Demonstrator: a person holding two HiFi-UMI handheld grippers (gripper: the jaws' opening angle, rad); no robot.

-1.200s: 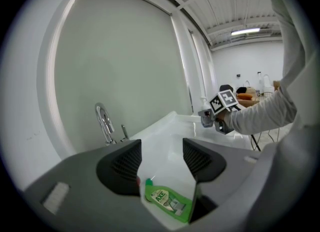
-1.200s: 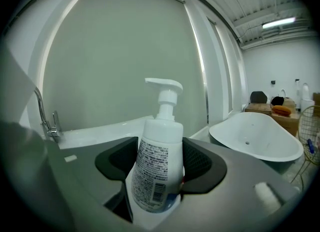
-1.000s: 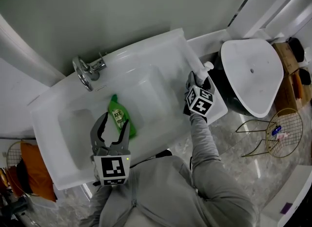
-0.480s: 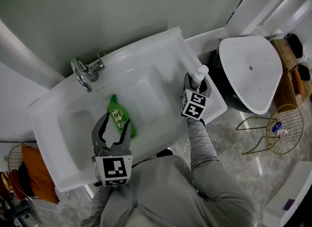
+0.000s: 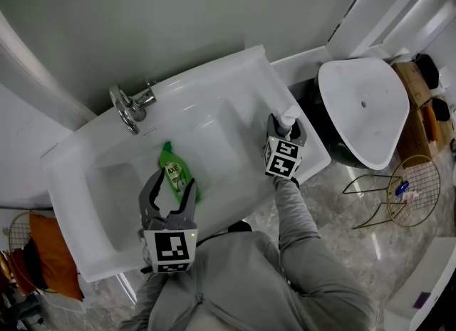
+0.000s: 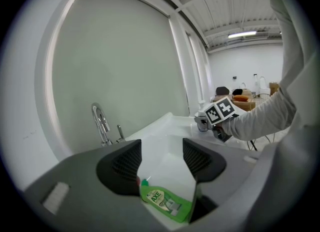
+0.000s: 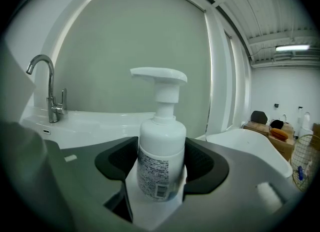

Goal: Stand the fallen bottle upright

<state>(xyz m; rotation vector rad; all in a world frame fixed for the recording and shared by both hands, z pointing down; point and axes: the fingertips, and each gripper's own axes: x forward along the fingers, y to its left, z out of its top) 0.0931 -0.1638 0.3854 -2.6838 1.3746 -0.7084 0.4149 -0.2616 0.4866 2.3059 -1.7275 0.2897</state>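
Pump bottle (image 7: 159, 161): upright at the sink's (image 5: 235, 66) right rim;
Right gripper (image 5: 283, 129): we have its jaws clamped on the bottle's body;
Left gripper (image 6: 162, 162): jaws wide apart, holding nothing; green bottle (image 6: 165, 203) lies in the basin near its tips.

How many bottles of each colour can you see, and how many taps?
green bottle: 1
white pump bottle: 1
tap: 1
Total: 3 things, 2 of them bottles
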